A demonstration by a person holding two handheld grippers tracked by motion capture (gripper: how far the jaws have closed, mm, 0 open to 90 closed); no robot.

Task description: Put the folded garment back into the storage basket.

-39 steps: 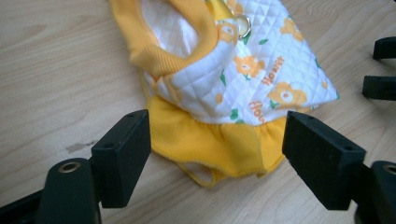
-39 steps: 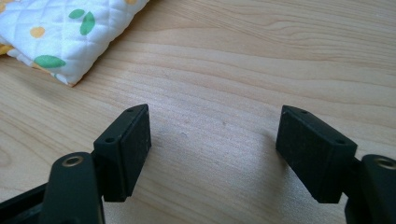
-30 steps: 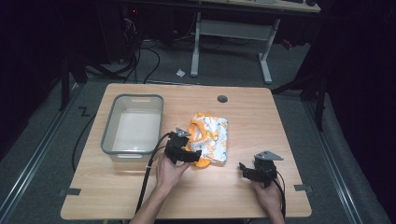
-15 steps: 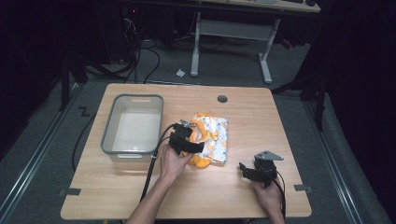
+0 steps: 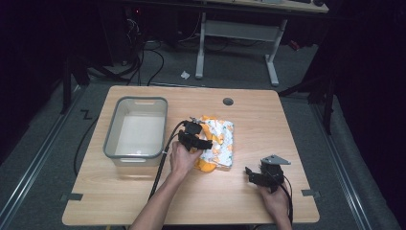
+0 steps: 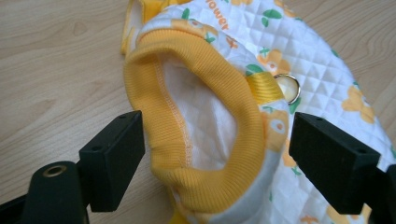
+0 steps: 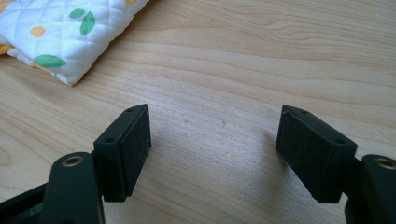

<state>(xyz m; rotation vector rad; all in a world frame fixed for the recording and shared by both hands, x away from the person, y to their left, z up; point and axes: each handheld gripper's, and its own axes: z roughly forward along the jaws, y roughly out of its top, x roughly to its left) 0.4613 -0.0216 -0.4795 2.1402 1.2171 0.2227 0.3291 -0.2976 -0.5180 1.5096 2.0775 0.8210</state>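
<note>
Left claw (image 6: 215,154) is spread wide, jaws straddling the yellow ribbed collar (image 6: 196,140) of the quilted pet vest (image 5: 218,141), nothing pinched yet. The vest lies mid-desk (image 5: 268,115), just right of the grey bin (image 5: 136,155). To grip well: drop lower, close on 1 side of the rib band, not across the whole opening, and stay clear of the metal ring (image 6: 287,86). Vest's long axis runs roughly near-to-far, collar end toward the person. Right claw (image 7: 215,149) is wide open, idle over bare desk.
</note>
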